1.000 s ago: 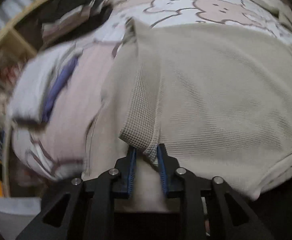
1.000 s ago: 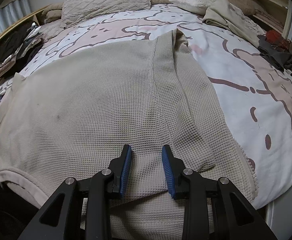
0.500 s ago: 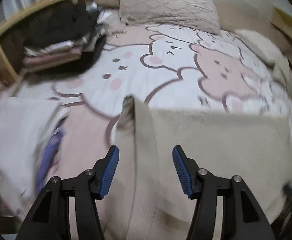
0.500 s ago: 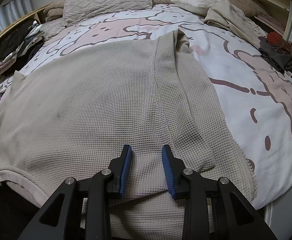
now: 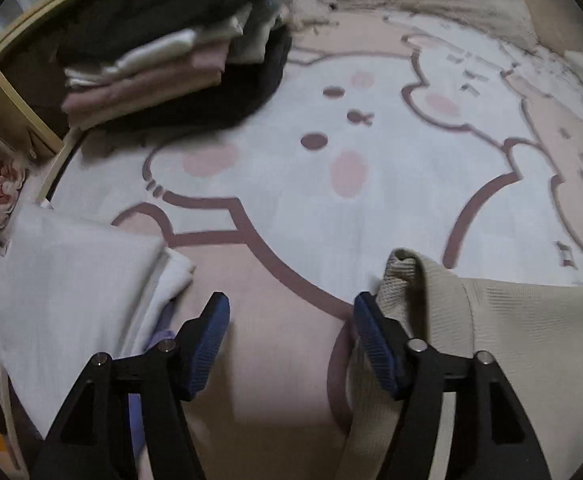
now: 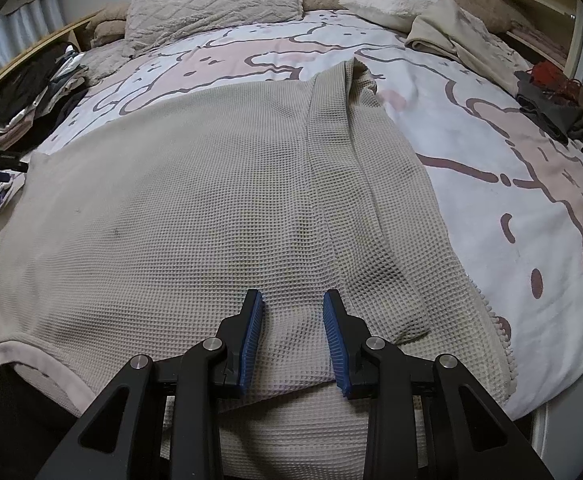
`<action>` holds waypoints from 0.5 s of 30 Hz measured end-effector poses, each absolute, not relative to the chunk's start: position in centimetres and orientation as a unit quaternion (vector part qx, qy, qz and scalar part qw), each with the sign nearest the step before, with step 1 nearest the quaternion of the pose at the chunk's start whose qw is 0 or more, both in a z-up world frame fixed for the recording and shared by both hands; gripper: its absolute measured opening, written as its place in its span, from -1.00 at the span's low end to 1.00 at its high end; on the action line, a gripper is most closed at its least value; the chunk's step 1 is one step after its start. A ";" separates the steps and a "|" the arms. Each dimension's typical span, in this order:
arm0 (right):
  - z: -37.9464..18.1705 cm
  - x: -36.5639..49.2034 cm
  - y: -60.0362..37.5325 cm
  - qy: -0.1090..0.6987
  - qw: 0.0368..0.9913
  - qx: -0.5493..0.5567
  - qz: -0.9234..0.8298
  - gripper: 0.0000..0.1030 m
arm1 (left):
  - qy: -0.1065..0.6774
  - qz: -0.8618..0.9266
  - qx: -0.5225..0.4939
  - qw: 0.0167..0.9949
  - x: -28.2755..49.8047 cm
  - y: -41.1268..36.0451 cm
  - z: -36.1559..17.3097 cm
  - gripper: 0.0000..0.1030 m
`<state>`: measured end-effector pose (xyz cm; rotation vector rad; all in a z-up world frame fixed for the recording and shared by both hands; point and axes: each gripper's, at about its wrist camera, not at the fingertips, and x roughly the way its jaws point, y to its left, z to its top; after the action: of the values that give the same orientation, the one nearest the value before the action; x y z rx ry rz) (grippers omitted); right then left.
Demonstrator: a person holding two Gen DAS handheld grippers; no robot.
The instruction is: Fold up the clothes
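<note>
— Jaws first: how do they stand?

— On the left gripper (image 5: 289, 342) they are opening, with only the bedspread (image 5: 291, 184) showing between the blue pads; the rolled corner of the beige waffle-knit shirt (image 6: 195, 216) sits just beside the right-hand pad. On the right gripper (image 6: 293, 334) the pads stand narrowly apart over a raised ridge of the shirt's cloth near the bed's front edge; whether they pinch it cannot be told.

— And the shirt itself?

— Spread flat across the front half of the bed, its hem hanging over the front edge. One sleeve (image 6: 331, 168) is folded inward and lies as a long strip down the right side of the body. The weave is a small square grid, with a few faint dark marks on the left part. The pale hem band curls at the front left corner.

— What else is on the bed?

— A stack of folded clothes (image 5: 163, 64) at the left edge, a folded white cloth (image 5: 71, 288) nearer the front left corner, pillows (image 6: 215, 0) along the head, and loose garments (image 6: 455, 36) at the far right corner.
</note>
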<state>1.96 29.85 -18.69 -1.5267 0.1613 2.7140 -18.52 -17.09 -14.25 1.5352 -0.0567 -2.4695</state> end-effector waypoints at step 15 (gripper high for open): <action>-13.8 6.0 44.9 0.296 0.002 -0.473 0.829 0.40 | -0.080 -0.878 0.353 -0.313 -1.2 6.9 -8.9 0.24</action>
<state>5.98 44.88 -13.78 -1.4861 0.9299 2.6033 -1.15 6.92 -8.92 1.4029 -0.3182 -3.4946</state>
